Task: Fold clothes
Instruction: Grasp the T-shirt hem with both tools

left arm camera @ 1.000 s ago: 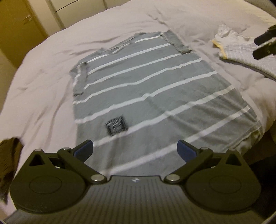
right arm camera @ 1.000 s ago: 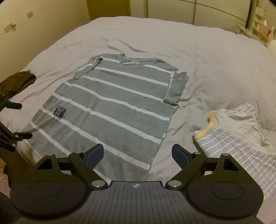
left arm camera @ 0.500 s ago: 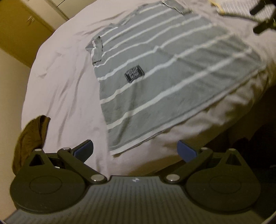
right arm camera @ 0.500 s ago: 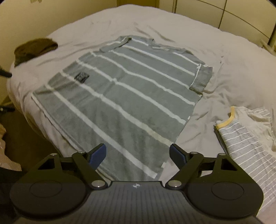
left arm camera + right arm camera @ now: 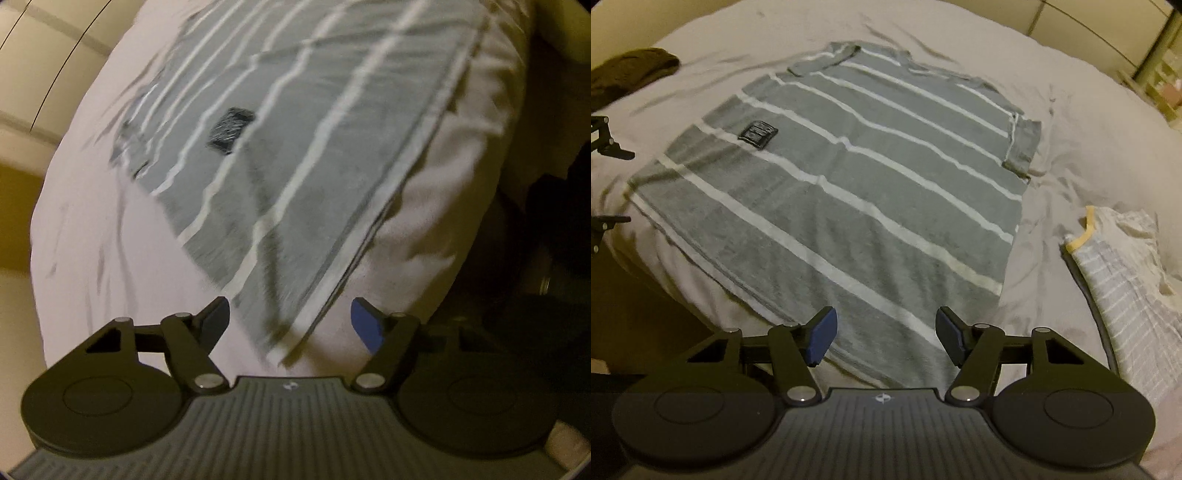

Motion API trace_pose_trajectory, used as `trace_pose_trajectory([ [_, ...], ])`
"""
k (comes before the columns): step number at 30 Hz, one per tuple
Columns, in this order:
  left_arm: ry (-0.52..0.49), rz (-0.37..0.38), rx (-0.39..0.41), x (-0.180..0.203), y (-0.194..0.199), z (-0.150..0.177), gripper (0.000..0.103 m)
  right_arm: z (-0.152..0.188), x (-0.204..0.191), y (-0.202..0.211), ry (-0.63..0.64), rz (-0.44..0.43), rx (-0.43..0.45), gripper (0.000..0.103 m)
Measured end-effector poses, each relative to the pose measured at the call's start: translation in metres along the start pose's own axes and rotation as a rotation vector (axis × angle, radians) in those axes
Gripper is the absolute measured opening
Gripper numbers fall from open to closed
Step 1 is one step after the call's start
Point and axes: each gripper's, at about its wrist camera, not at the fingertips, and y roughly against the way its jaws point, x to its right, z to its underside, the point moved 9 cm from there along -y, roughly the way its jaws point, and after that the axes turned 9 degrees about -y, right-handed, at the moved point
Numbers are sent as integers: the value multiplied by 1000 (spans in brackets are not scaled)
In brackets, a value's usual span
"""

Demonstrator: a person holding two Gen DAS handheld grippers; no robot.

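Both grippers are dropping lower and closer to the near edge of the bed than a second ago, so the grey striped T-shirt (image 5: pixel 857 192) is filling far more of each view. It is lying spread flat, front up, on the pale duvet (image 5: pixel 1071 122), its hem running along the bed's near edge and its collar pointing away. The left gripper (image 5: pixel 290 319) is hovering with its jaws spread wide on either side of the shirt's lower left hem corner, its blue pads not touching the cloth; this view is blurring with motion. The right gripper (image 5: pixel 886 334) is hanging released too, jaws apart just above the hem near the lower right corner, gripping nothing. A dark patch (image 5: pixel 757 133) is showing on the shirt's chest. A crumpled checked garment with yellow trim (image 5: pixel 1123 266) is lying to the right, apart from the shirt, and a dark brown cloth (image 5: pixel 631 72) is sitting at the far left of the bed.
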Motion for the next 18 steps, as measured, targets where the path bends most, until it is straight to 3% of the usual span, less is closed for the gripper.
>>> trace_pose_trajectory([
  [5,-167,-54,65,9,-23,-2,70,7,-11,-9,-4,42,-21,62],
  [8,-274,-106,113,11,-23,-1,57,11,-14,-13,45,75,-9,62],
  [10,-271,-130,123,6,-20,2,28,17,-17,-18,111,106,10,62],
  [15,-169,-112,128,-9,-14,6,7,44,-37,-35,342,141,57,65],
  [18,-127,-92,126,-13,-9,1,7,63,-57,-45,506,132,101,65],
])
